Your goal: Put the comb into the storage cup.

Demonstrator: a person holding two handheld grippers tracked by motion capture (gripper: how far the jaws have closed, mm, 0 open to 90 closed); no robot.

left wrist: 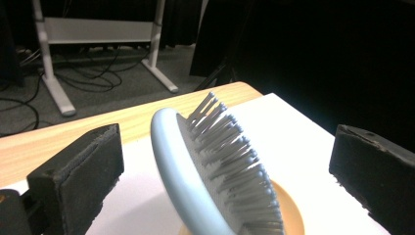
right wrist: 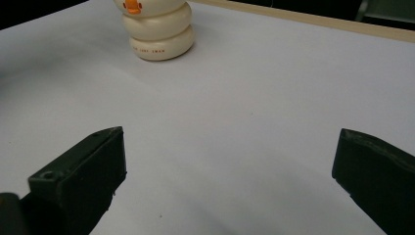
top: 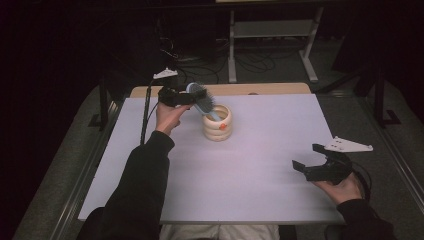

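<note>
A pale blue hairbrush [top: 201, 96] with grey bristles stands tilted in a cream ringed cup [top: 218, 125], handle down inside it and head leaning to the far left. My left gripper [top: 189, 98] is level at the brush head. In the left gripper view the brush [left wrist: 215, 166] sits between the wide-apart jaws of that gripper [left wrist: 225, 142], and neither pad touches it; the cup's rim [left wrist: 288, 208] shows below. My right gripper [top: 305, 156] rests open near the table's right front, with nothing between its jaws [right wrist: 230, 147], and it faces the cup [right wrist: 159, 34], which has an orange beak mark.
A white sheet [top: 260, 170] covers the table, with a strip of bare wood [top: 270, 89] along the far edge. A white metal stand [top: 272, 30] and loose cables lie on the dark floor beyond. A black cable trails from the left gripper down the table's left side.
</note>
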